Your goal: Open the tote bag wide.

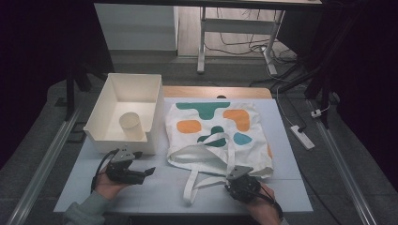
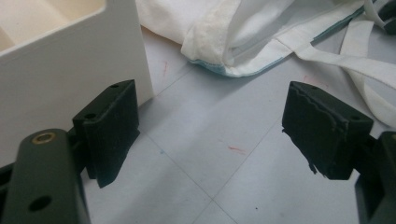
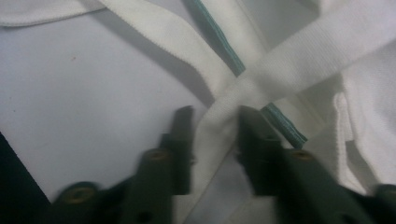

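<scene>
- Tote bag [image 1: 217, 133] lay flat on the surface [image 1: 155, 187] at about 1 o'clock from the person's seat, its white strap [image 3: 219, 126] trailing toward 6 o'clock.
- Right tool [image 1: 234, 180] sat at 5 o'clock of the high view, its jaws drawn together on that strap; the right gripper view showed the webbing pinched between them where two straps crossed.
- Left tool [image 1: 145, 172] rested at 7 o'clock, jaws wide apart with nothing between them, over bare surface.
- Just beside the left tool, toward 12 o'clock, stood a white bin [image 1: 101, 119], its wall close to one jaw in the left gripper view.
- Inside the bin stood a pale cup [image 1: 131, 125], upright.
- The bag's open edge [image 2: 233, 60] lay near the bin's corner, apart from it.
</scene>
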